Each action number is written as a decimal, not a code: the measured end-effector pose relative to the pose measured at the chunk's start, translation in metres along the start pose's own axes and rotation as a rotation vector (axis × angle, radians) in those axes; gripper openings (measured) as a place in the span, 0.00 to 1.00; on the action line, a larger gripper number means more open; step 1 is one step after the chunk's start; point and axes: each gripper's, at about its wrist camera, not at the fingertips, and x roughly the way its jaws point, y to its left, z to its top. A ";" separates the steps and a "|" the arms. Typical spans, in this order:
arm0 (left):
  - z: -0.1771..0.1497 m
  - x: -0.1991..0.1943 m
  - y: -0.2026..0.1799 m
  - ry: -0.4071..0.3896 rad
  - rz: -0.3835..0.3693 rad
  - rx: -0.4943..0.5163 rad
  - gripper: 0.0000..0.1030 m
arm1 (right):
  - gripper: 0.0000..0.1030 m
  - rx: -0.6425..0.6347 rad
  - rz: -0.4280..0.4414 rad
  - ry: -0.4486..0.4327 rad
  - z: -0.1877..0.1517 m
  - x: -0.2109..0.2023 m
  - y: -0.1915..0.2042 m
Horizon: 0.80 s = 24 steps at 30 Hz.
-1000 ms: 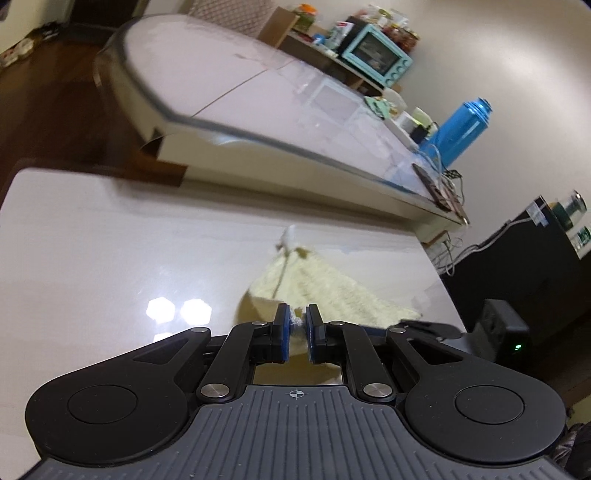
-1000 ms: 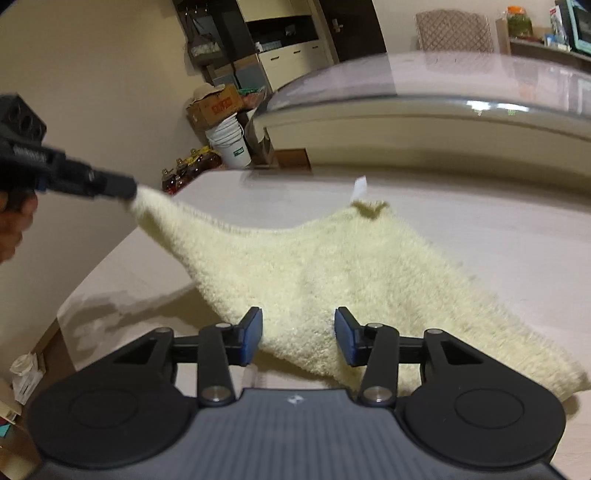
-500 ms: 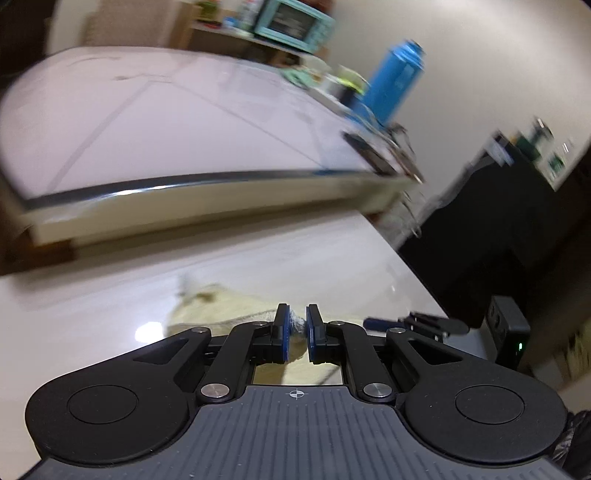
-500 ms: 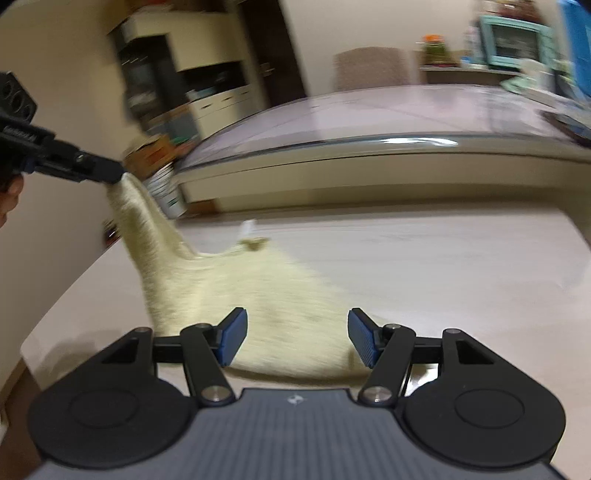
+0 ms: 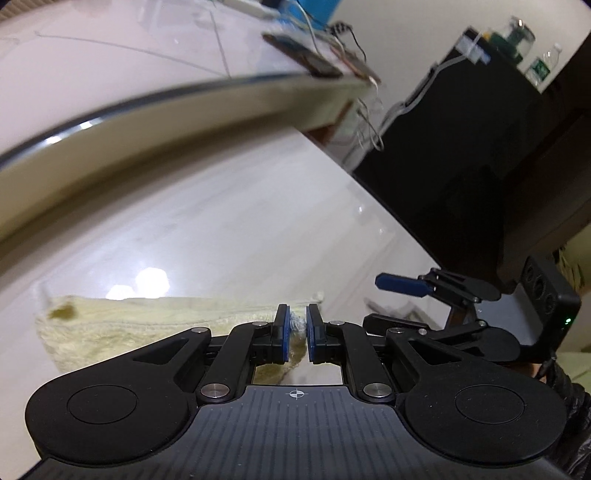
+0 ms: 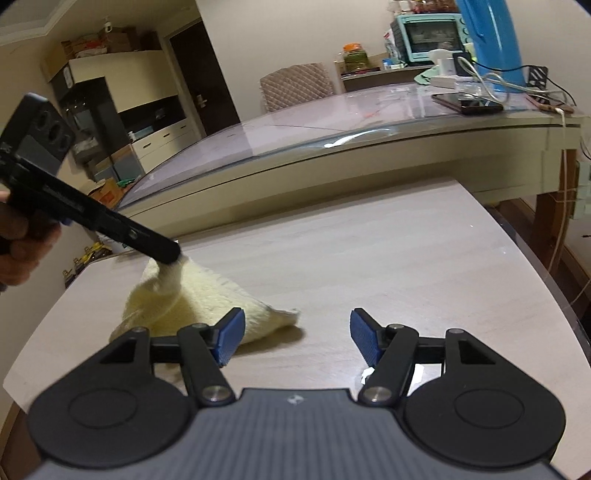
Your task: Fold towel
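Nearest in the right wrist view, the right tongs stand spread, their blue pads well apart with only bare worktop between them; they have just been opening wider. The left pad overlaps the near edge of the towel in the picture, but nothing is pinched.

In the left wrist view, the left tongs are pressed almost together on a corner of the pale yellow towel, with a tuft of cloth showing in the narrow gap between the blue pads. The rest of the towel lies on the worktop to the left of them, folded over, with a dark spot near its far left corner.

Seen from the right side, the towel is gathered into a low, tent-like heap on the pale wood-grain worktop, its top corner lifted where the left tongs grip it. A hand holds that gripper at the left edge of the frame.

Beyond the worktop stands a larger table with a glass top. On it lie a phone and some cables beside a blue flask. Farther back are a quilted chair and a mint-green toaster oven on a shelf.
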 end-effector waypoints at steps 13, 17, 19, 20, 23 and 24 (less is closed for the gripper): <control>-0.003 0.053 -0.003 0.079 0.005 0.008 0.21 | 0.68 0.014 -0.005 -0.013 -0.005 -0.010 -0.007; -0.004 0.046 0.004 0.043 -0.013 -0.032 0.53 | 0.68 0.005 0.014 -0.018 -0.006 -0.014 -0.005; -0.005 0.032 0.011 0.011 -0.027 -0.058 0.57 | 0.68 -0.009 0.036 -0.021 -0.006 -0.016 -0.002; -0.006 0.022 0.014 -0.012 -0.020 -0.066 0.59 | 0.68 -0.012 0.048 -0.023 -0.006 -0.016 0.001; -0.016 -0.013 0.025 -0.076 0.039 -0.062 0.64 | 0.68 -0.017 0.082 -0.027 -0.005 -0.016 0.006; -0.023 -0.025 0.027 -0.089 0.083 -0.038 0.64 | 0.67 -0.028 0.092 -0.022 -0.005 -0.013 0.011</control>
